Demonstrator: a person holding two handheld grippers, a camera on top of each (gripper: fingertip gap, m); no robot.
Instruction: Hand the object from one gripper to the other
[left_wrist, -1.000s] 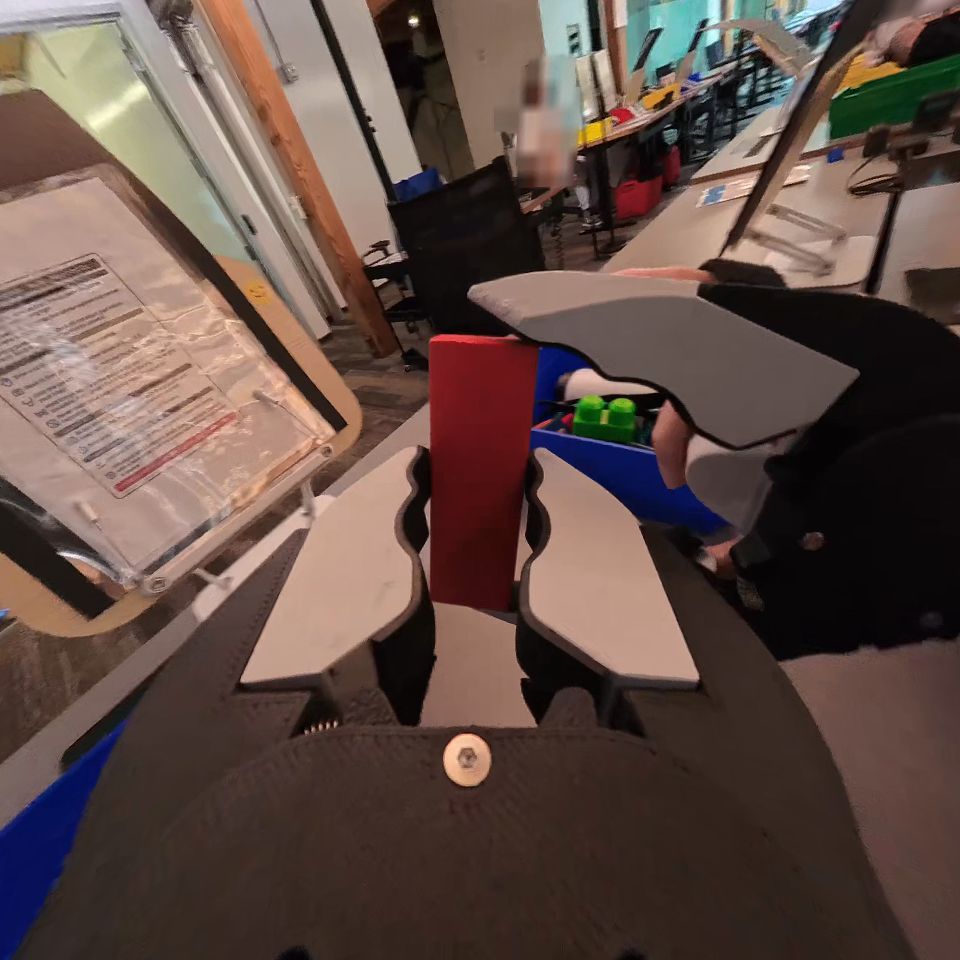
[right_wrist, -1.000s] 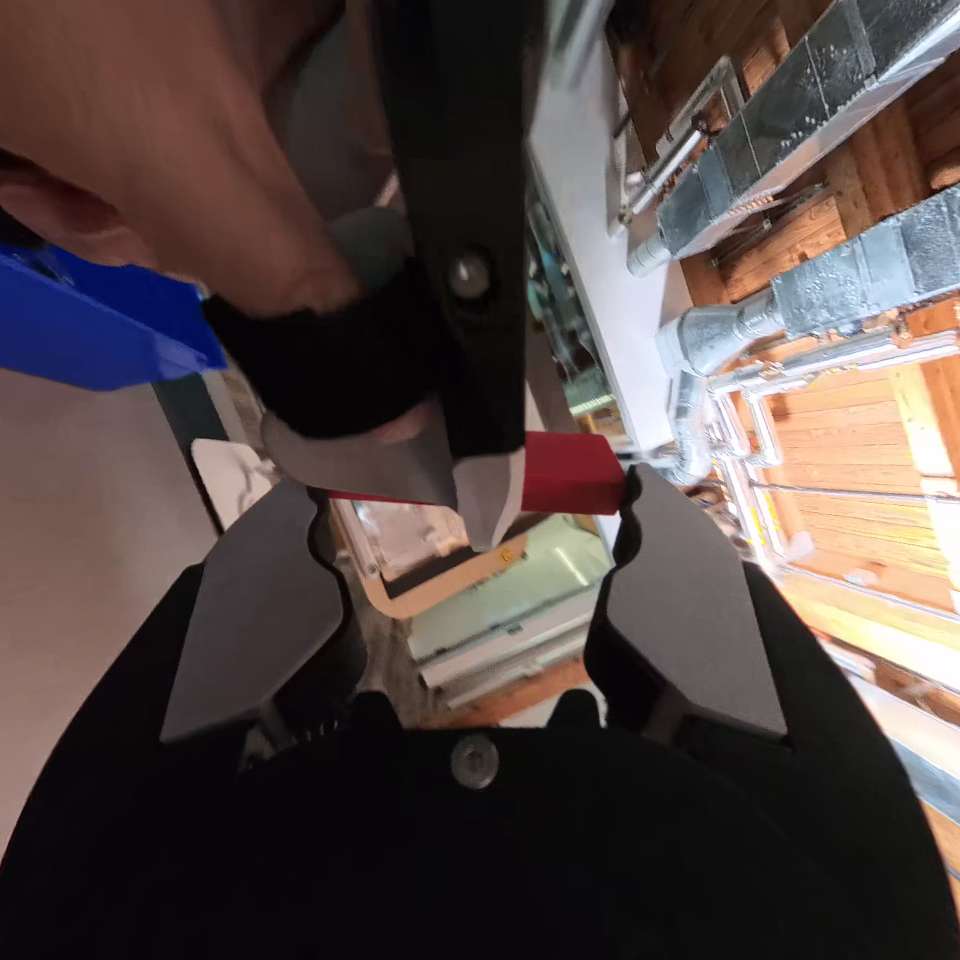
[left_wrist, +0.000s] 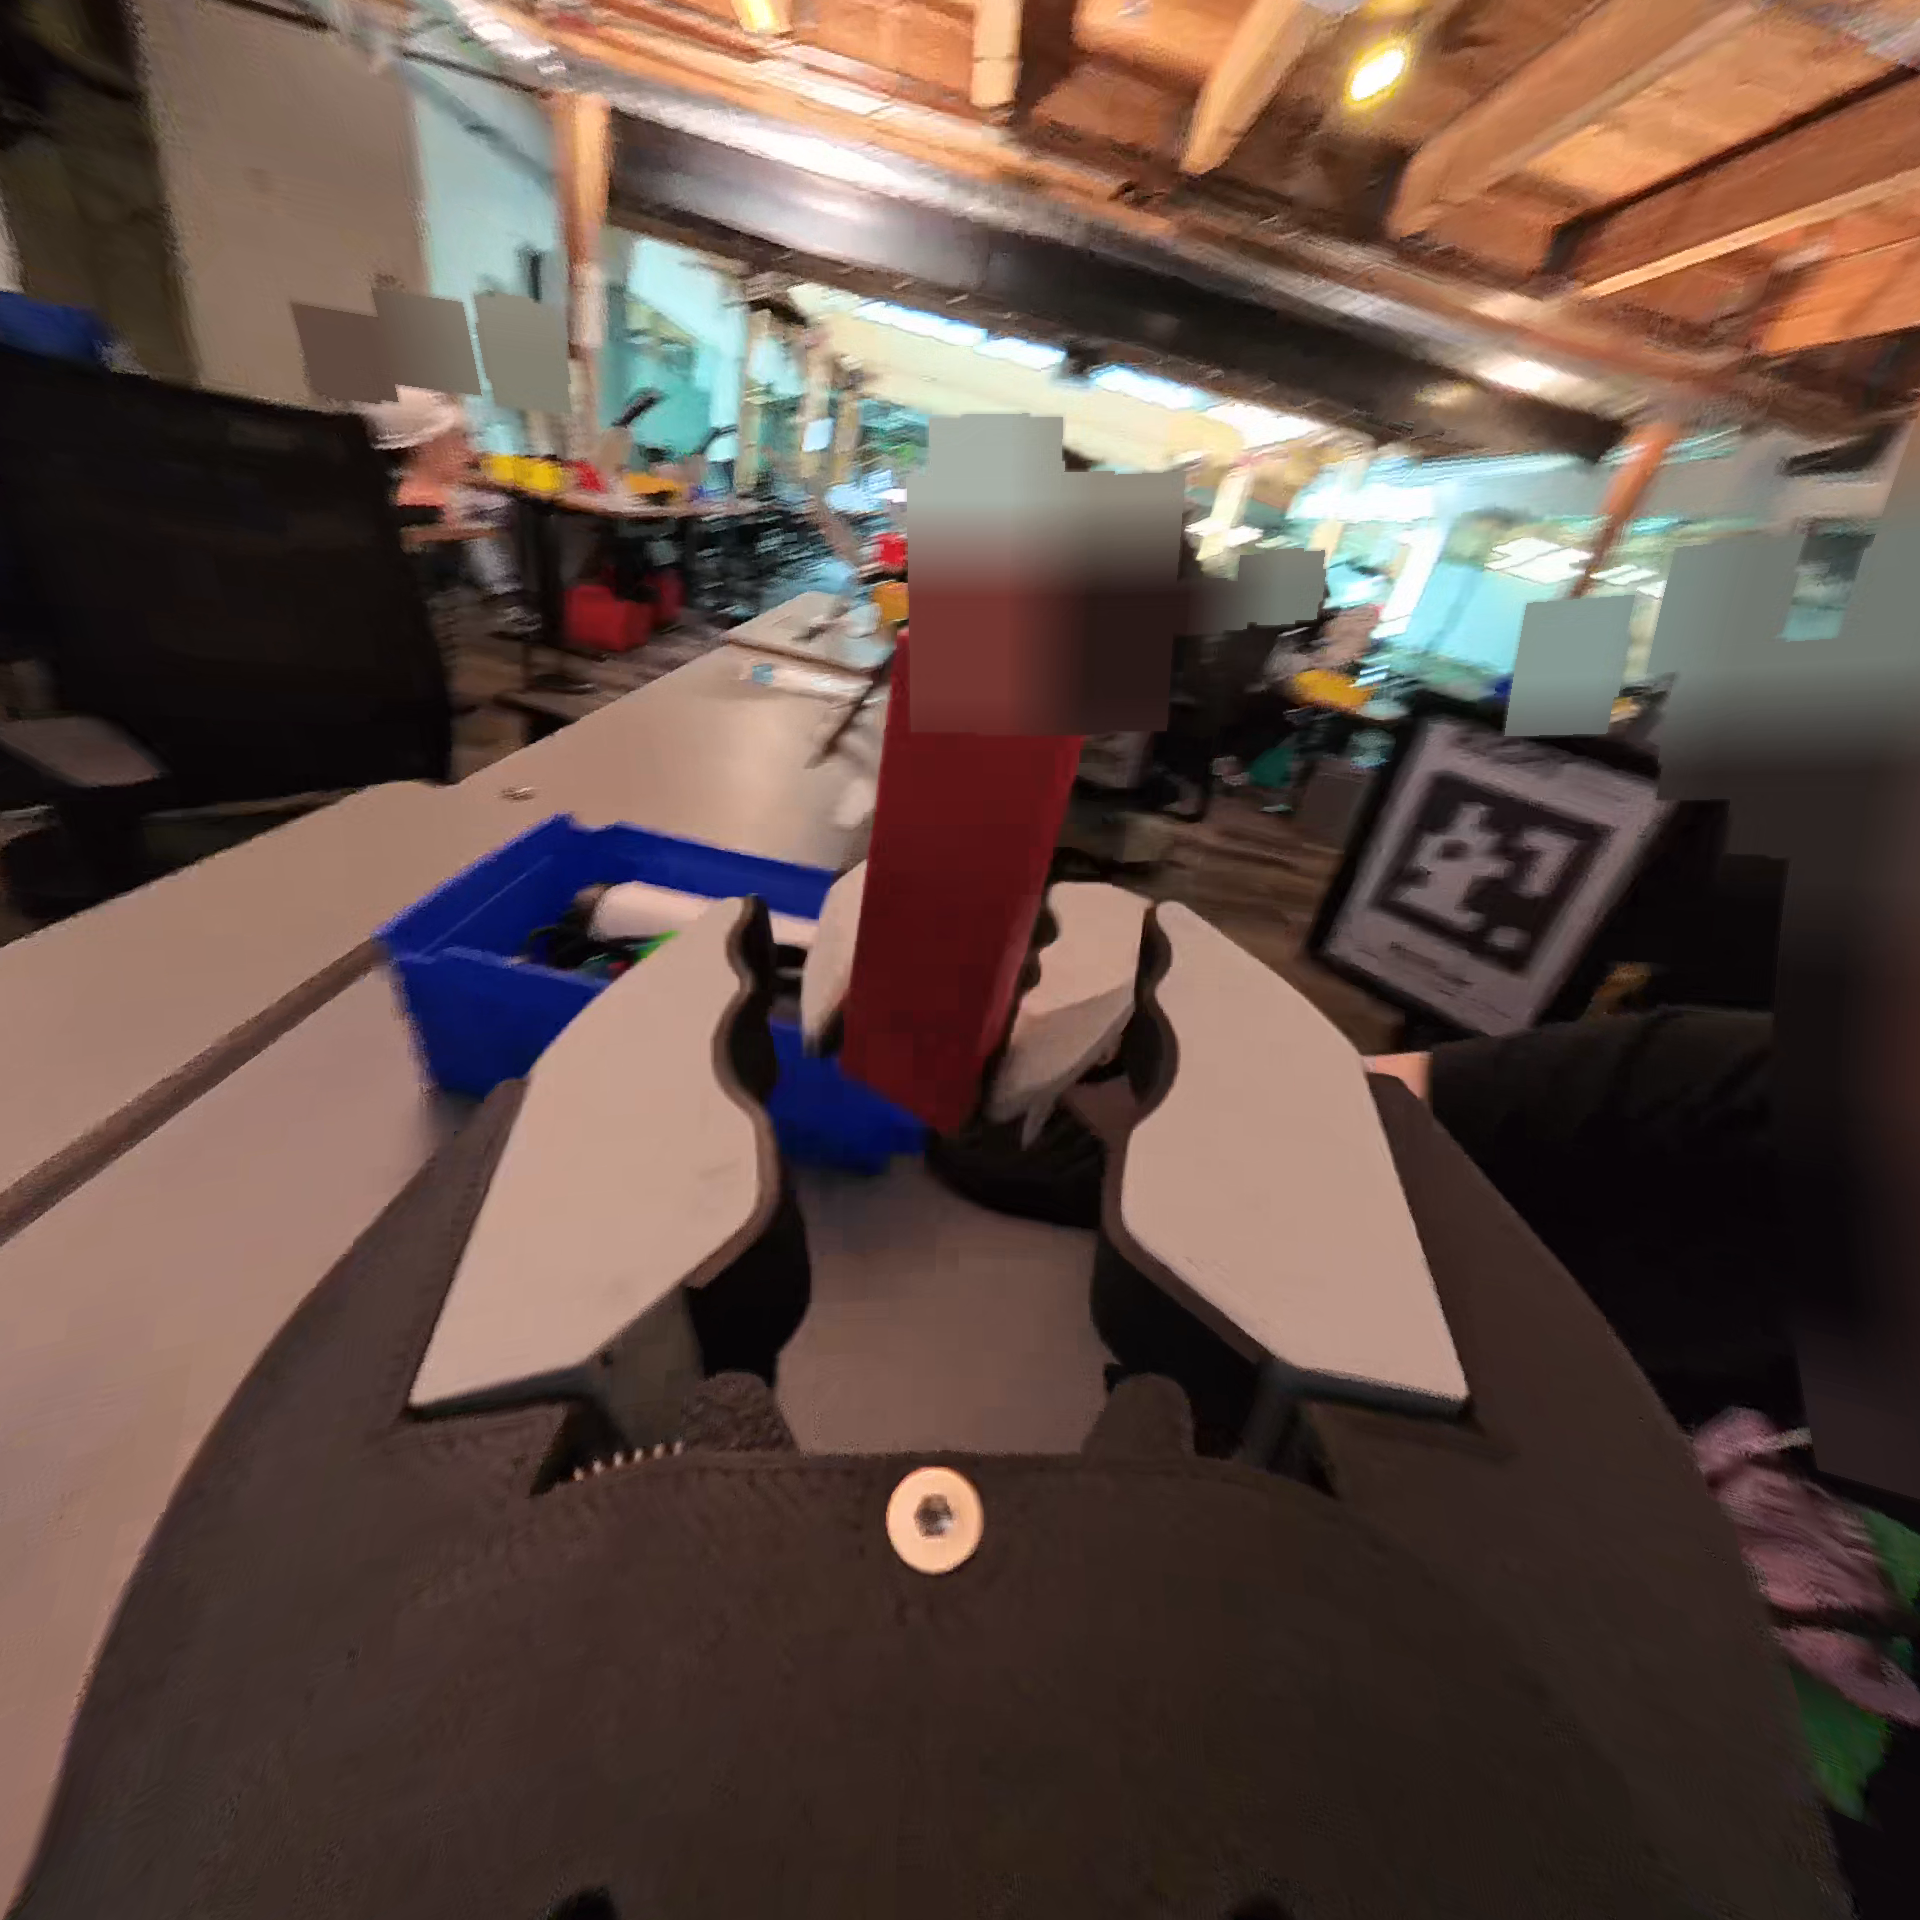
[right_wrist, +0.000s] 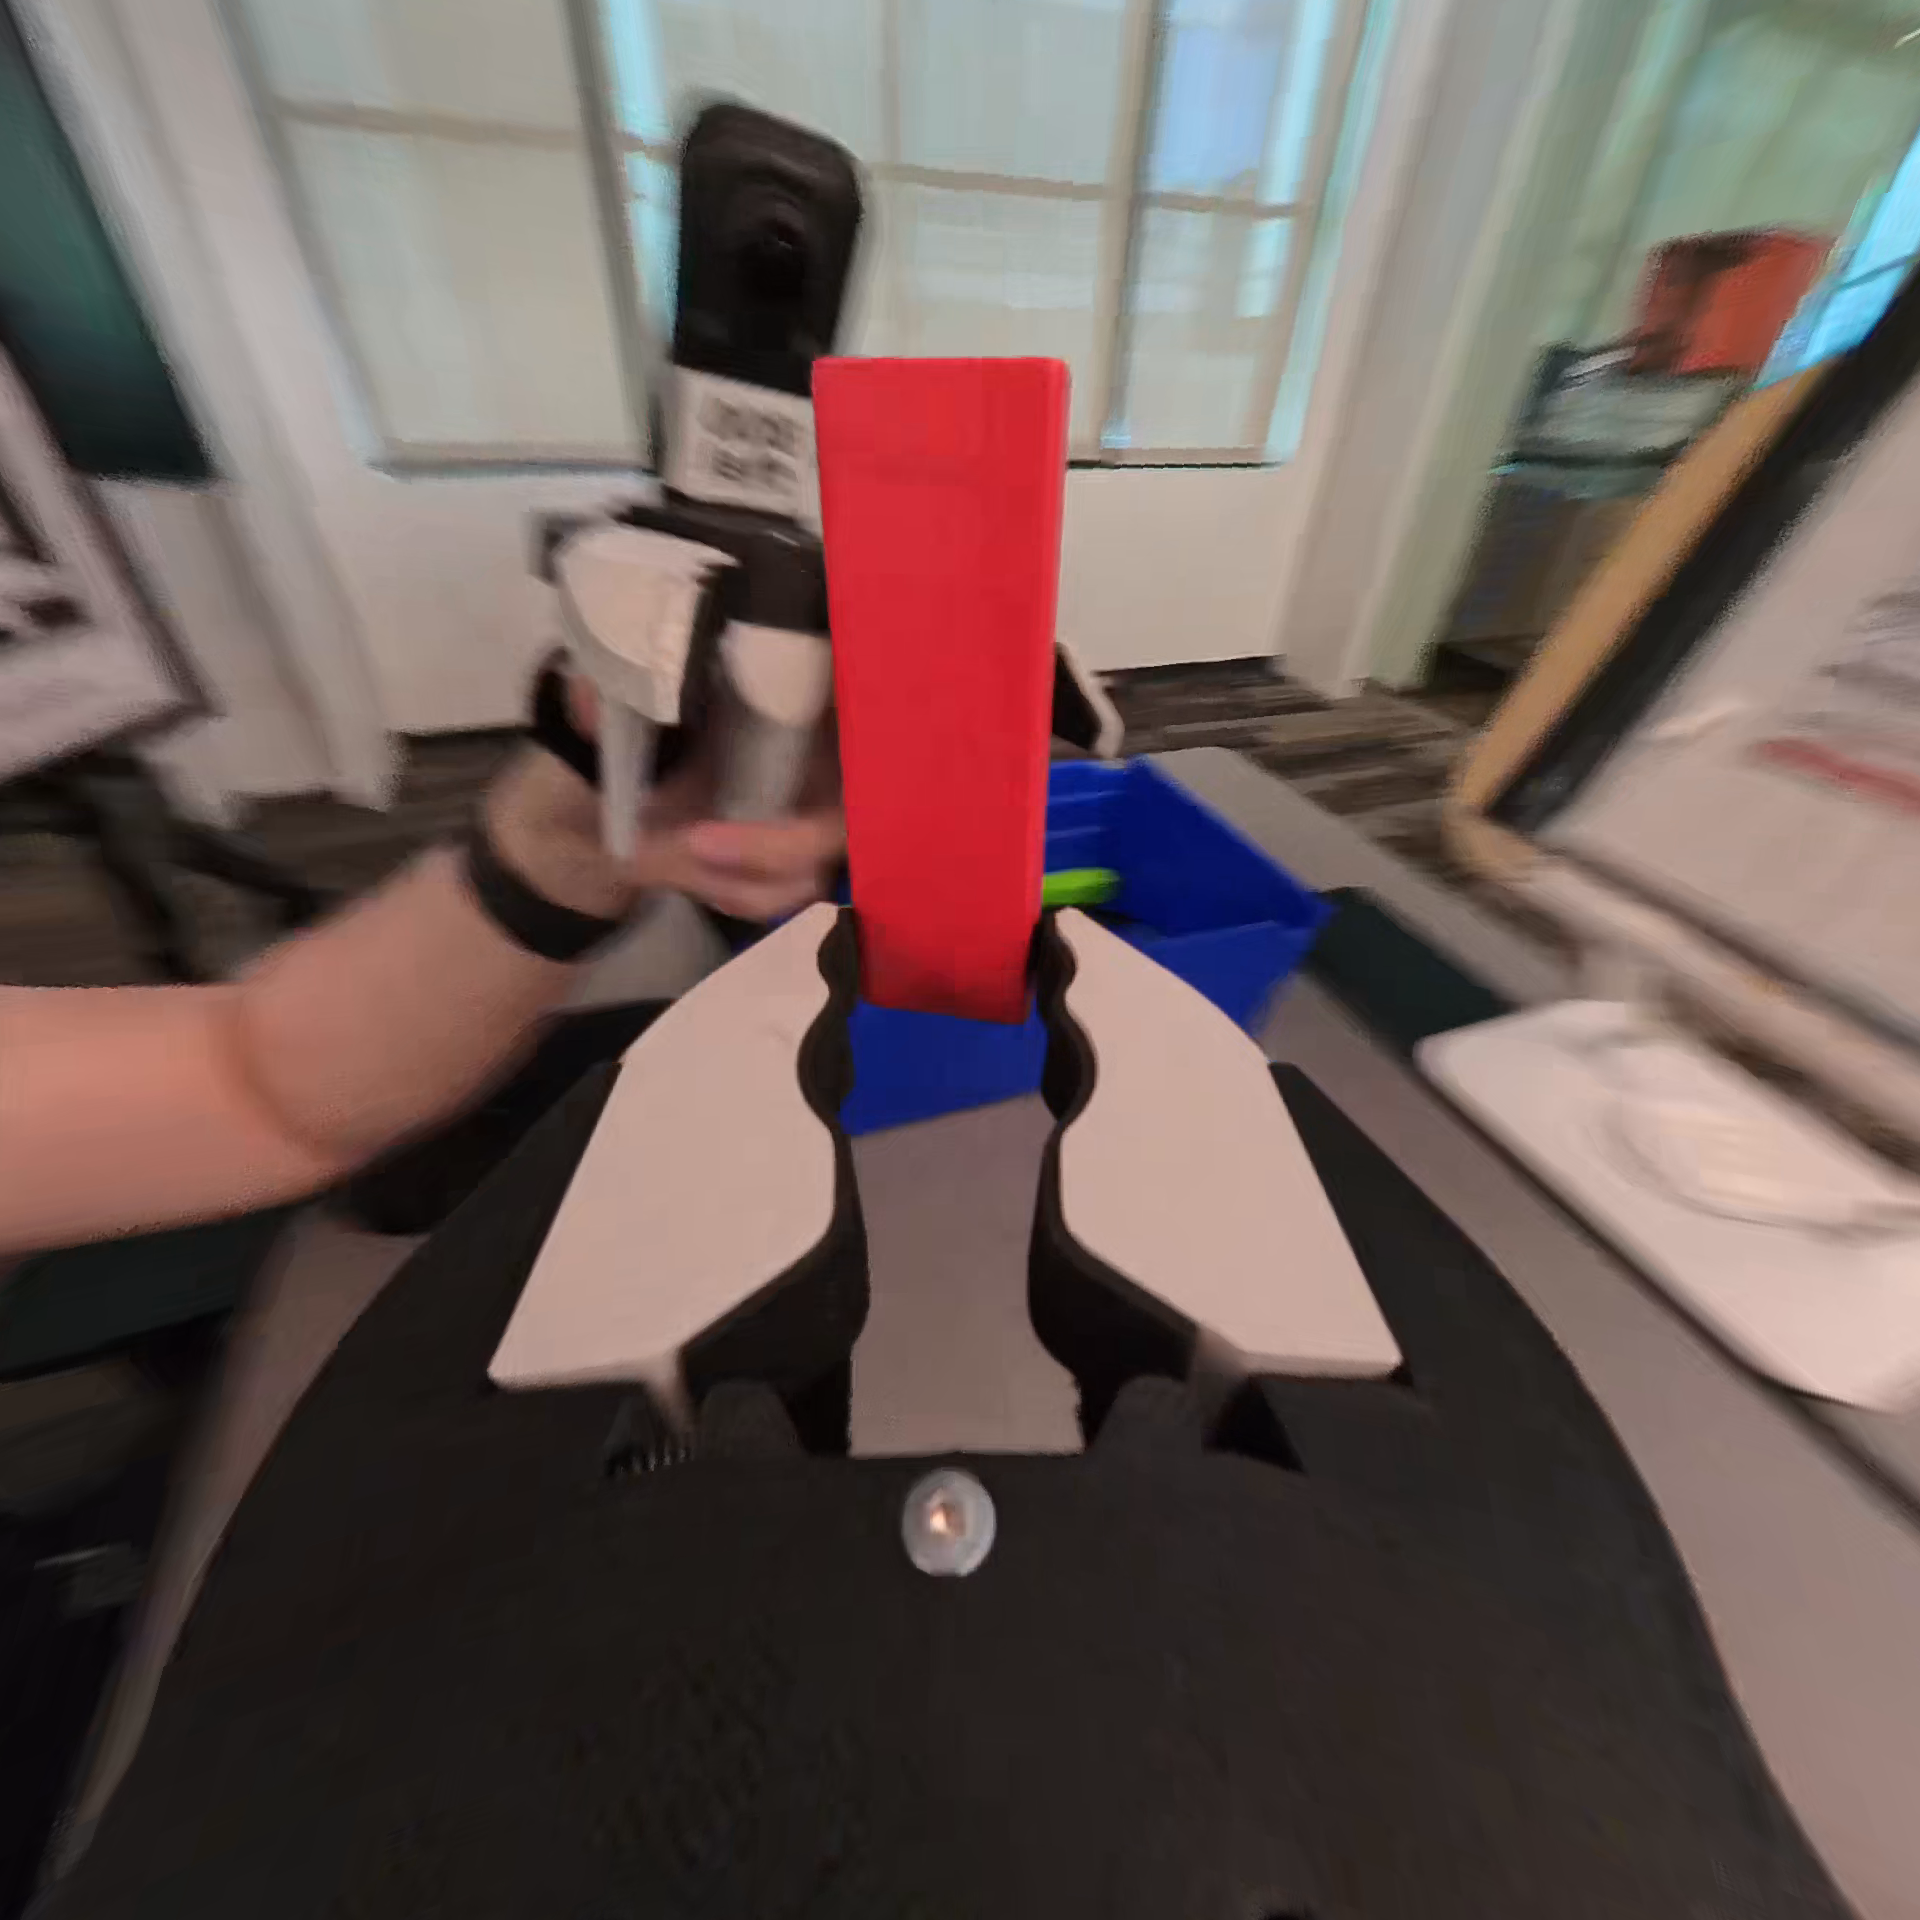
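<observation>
A long red block (right_wrist: 940, 675) stands upright in my right gripper (right_wrist: 943, 925), whose fingers are shut on its lower end. In the left wrist view the same red block (left_wrist: 956, 914) shows just beyond my left gripper (left_wrist: 951, 920), held at its base by the right gripper's white fingers (left_wrist: 1070, 1008). My left gripper is open and empty, its fingers wide apart and not touching the block. It also shows in the right wrist view, behind and left of the block, as the left gripper (right_wrist: 665, 644) held by a hand. The block's top is masked in the left wrist view.
A blue bin (left_wrist: 468, 987) with small toys stands on the grey table (left_wrist: 208, 1247); it also shows behind the block as the blue bin (right_wrist: 1195, 862). A black-and-white marker board (left_wrist: 1496, 883) stands at the right. A framed sheet on a white base (right_wrist: 1662, 1143) stands to the right.
The left gripper, which was shut on the red block, has opened and drawn back. The right gripper, which was open around the block's end, is now shut on it and holds it upright.
</observation>
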